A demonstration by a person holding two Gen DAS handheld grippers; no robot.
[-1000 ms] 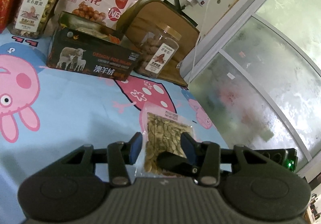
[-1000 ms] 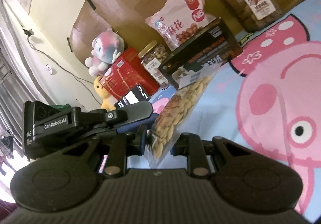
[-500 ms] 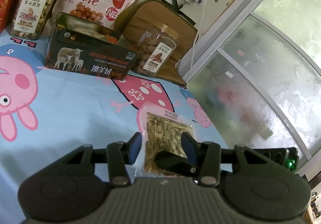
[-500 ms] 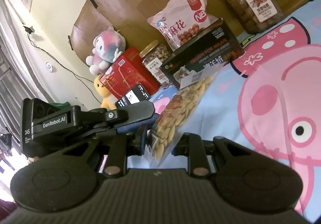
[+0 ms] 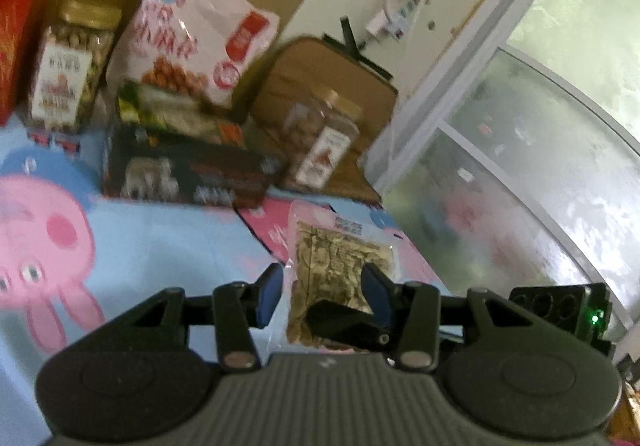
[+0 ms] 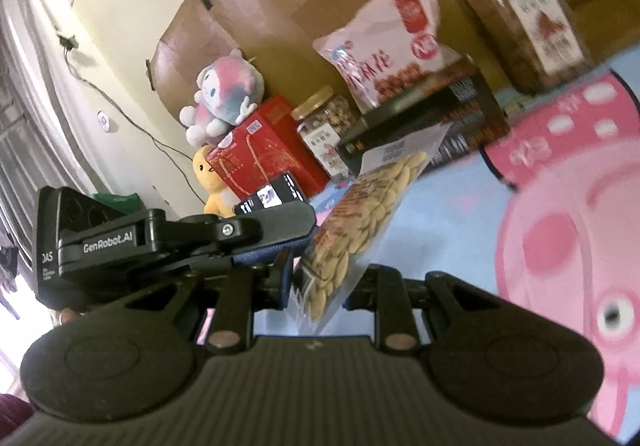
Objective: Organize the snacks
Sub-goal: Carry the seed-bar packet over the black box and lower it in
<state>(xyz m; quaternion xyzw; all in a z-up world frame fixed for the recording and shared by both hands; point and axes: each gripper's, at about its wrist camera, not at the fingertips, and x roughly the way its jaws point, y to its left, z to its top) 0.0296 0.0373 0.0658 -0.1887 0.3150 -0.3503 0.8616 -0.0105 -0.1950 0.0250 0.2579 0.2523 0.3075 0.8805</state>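
Right wrist view: your right gripper (image 6: 324, 282) is pinching the clear pouch of seeds (image 6: 360, 230), holding it edge-up over the pig-print sheet (image 6: 560, 246). Your left gripper (image 5: 320, 290) has its blue pads (image 5: 269, 288) spread either side of that same pouch, not touching. The dark box (image 5: 188, 176) is well ahead.

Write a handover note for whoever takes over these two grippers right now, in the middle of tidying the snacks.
Right gripper: fingers pinch the clear seed packet, which is raised off the blue sheet.
Left gripper: fingers on either side of the same packet; whether they press on it is unclear.
Things: black box ahead, seemingly with packets inside; pink bag behind it; one jar to its left, another jar to its right.
Done: packet picked up.
Left: set it down, probably in the black box.
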